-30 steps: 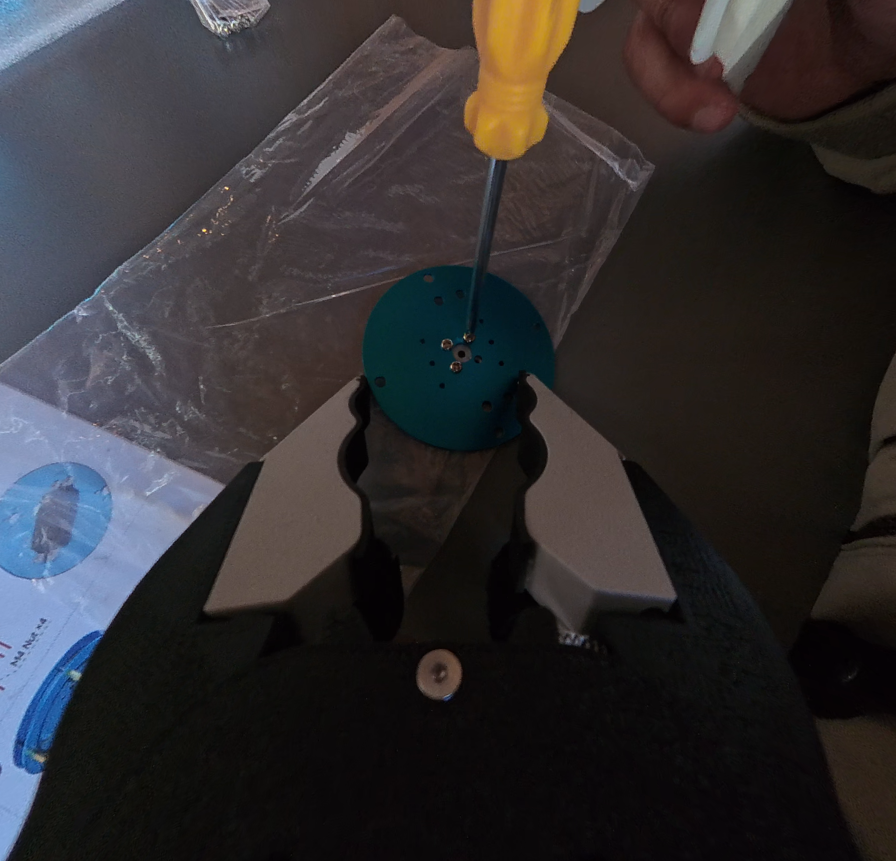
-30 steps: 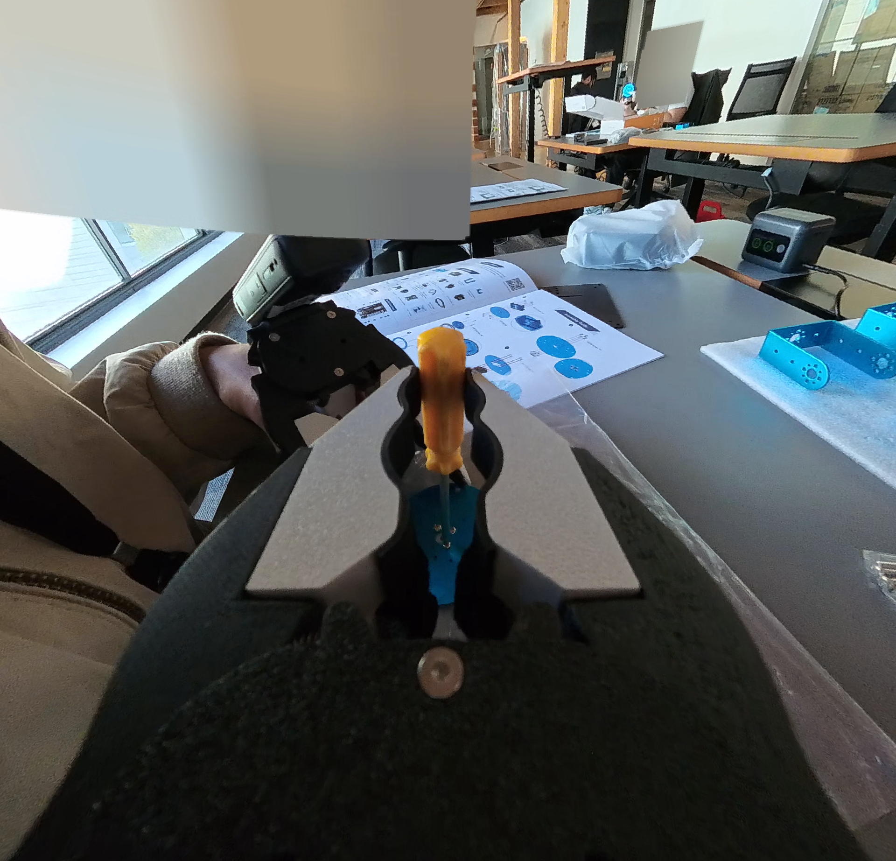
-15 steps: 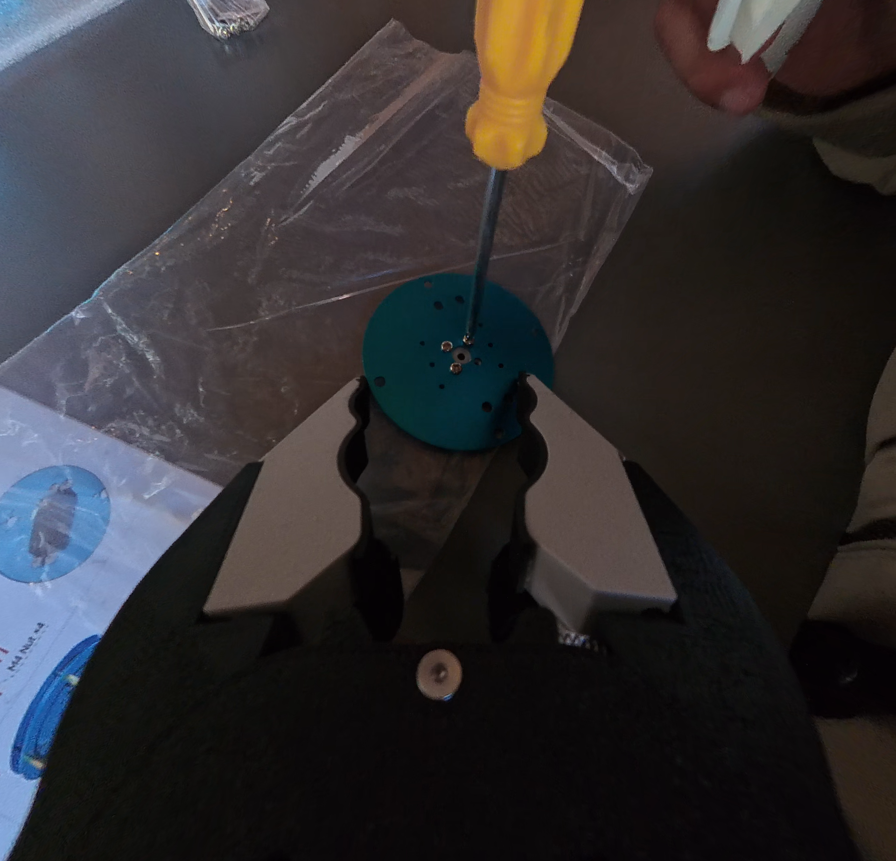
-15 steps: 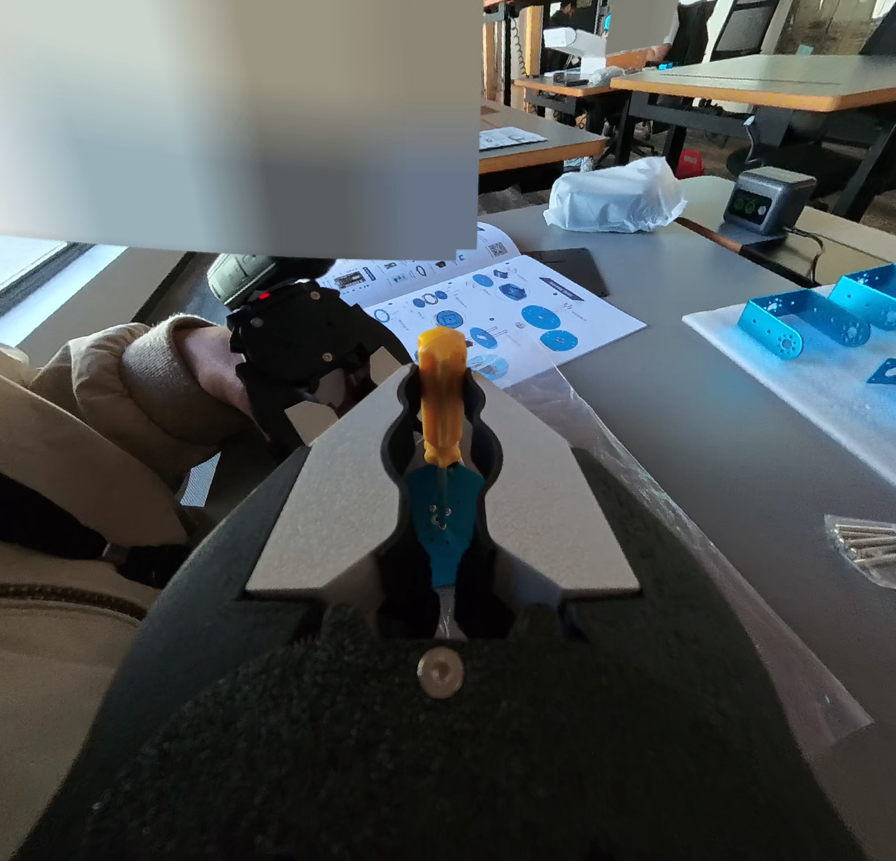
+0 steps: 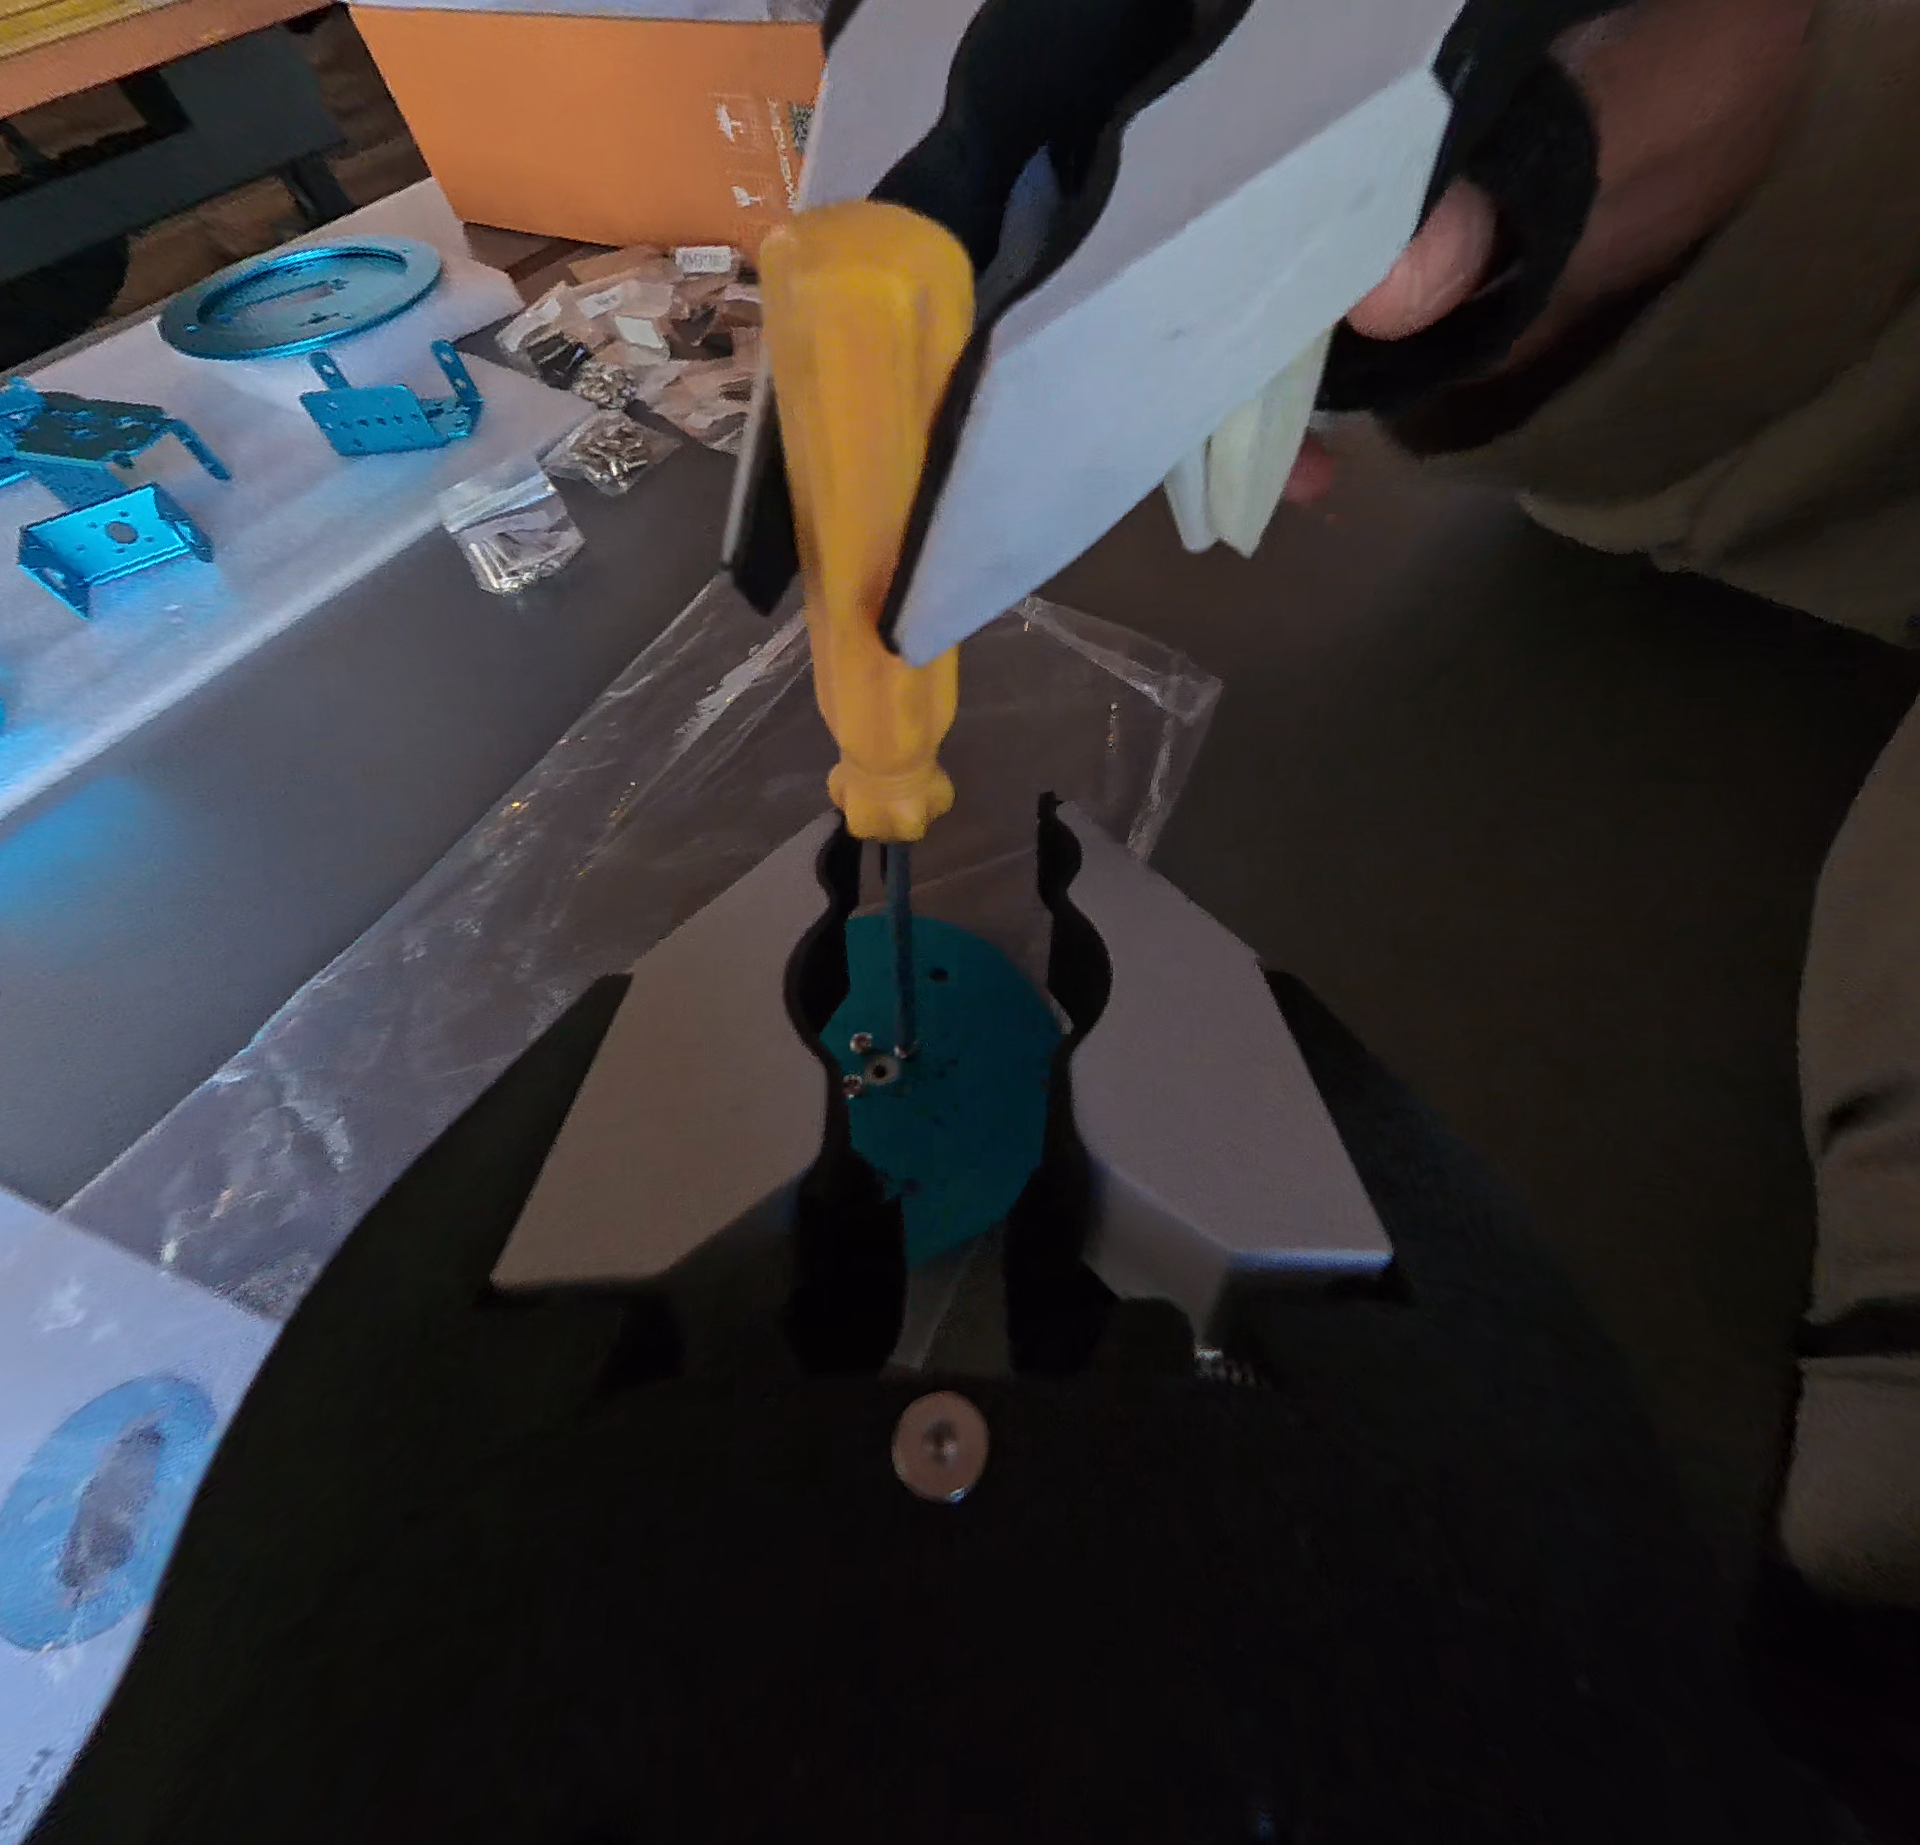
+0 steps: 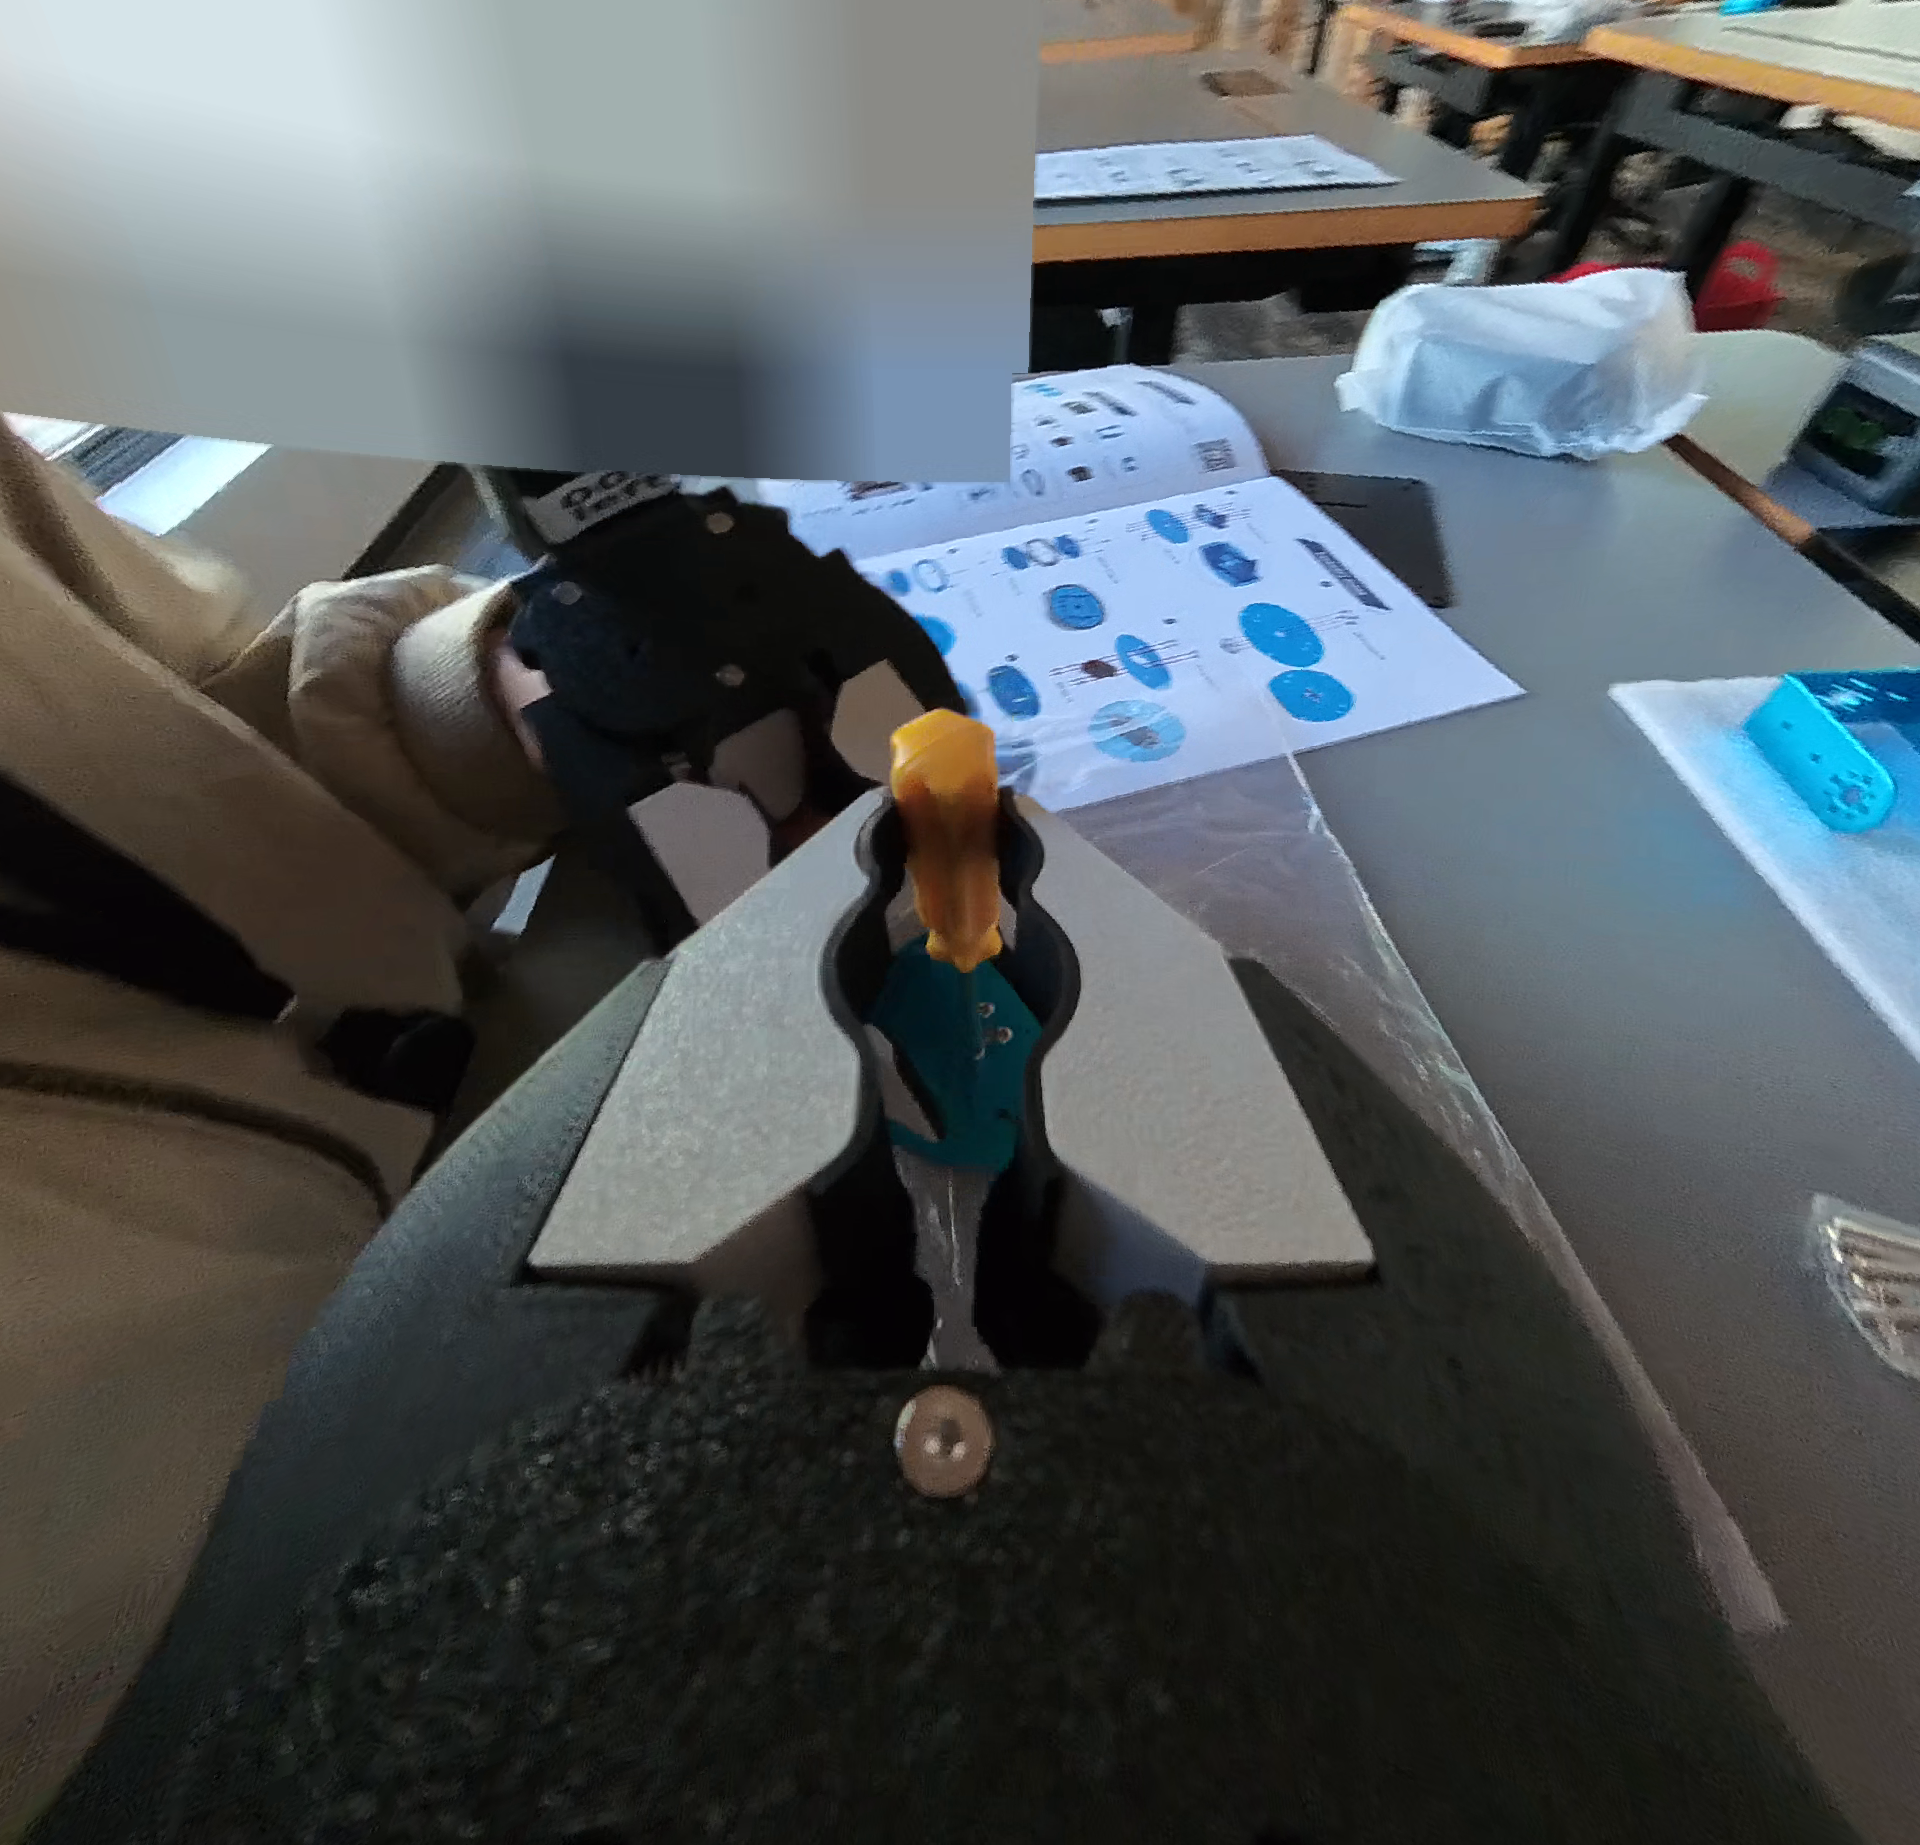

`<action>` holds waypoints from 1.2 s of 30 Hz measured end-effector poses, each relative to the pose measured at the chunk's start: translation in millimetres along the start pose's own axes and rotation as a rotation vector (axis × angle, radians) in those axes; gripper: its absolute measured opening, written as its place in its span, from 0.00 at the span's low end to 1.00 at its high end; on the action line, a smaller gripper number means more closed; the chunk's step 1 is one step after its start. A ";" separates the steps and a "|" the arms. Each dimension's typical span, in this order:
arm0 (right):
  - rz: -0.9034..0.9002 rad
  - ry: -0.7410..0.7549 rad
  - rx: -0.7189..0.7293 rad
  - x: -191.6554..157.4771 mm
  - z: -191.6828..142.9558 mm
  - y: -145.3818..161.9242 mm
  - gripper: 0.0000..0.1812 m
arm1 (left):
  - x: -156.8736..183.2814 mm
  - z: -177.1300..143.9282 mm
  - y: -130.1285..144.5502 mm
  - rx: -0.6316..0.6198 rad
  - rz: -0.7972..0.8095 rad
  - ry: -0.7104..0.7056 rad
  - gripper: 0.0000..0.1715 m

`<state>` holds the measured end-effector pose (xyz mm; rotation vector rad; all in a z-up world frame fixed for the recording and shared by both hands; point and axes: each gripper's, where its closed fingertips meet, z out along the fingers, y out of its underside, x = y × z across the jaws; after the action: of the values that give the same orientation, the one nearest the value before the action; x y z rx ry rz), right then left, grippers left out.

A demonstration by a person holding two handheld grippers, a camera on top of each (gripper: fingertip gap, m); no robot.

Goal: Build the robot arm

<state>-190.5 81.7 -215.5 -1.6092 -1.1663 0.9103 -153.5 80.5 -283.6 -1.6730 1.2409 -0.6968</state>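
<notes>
Teal disc [image 5: 951,1099] clamped steady in left gripper [image 5: 940,839]; yellow screwdriver [image 5: 868,507] gripped by right gripper [image 6: 951,819], tip on a screw [image 5: 902,1049].

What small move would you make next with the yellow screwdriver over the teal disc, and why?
Probably turn the yellow screwdriver in place while pressing lightly. The right tool is shut on its handle, its tip sits at a small screw near the centre of the teal disc, and the left tool appears to grip the disc's edges.
</notes>
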 end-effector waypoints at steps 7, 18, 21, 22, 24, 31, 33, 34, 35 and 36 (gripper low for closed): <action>-0.063 -0.160 -0.098 -1.0 1.0 1.6 0.09 | -9.3 -2.7 -2.2 0.042 -0.004 -0.076 0.02; -0.773 -0.466 -0.437 -12.8 -21.6 -14.4 0.22 | -4.1 -6.9 -2.0 0.076 -0.040 0.005 0.02; -0.920 -0.600 -0.543 -8.3 -19.1 -0.7 0.17 | -3.2 -6.1 -2.3 0.075 -0.036 0.015 0.02; -0.936 -0.632 -0.560 -8.3 -17.0 0.9 0.15 | -3.0 -5.8 -2.4 0.075 -0.037 0.019 0.02; -0.958 -0.676 -0.600 -6.8 -13.1 3.1 0.10 | -2.7 -5.0 -2.6 0.074 -0.032 0.021 0.01; -0.761 -0.705 -0.708 -8.2 -2.5 1.0 0.09 | -6.4 -15.6 14.8 -0.027 -0.023 0.011 0.15; -0.751 -0.690 -0.730 -7.4 -2.2 1.0 0.09 | -13.0 -29.5 30.0 -0.100 -0.003 -0.026 0.21; -0.754 -0.685 -0.734 -7.6 -2.6 1.3 0.09 | -15.0 -35.1 39.2 -0.146 0.013 -0.029 0.24; -0.764 -0.680 -0.739 -7.4 -3.6 1.9 0.09 | -18.4 -38.4 48.0 -0.194 0.031 -0.035 0.27; -0.772 -0.673 -0.746 -6.6 -4.3 2.4 0.09 | -21.8 -38.8 54.5 -0.228 0.044 -0.036 0.29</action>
<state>-187.7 73.9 -216.2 -1.1640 -2.5935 0.5014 -216.6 83.7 -314.7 -1.8282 1.3686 -0.5114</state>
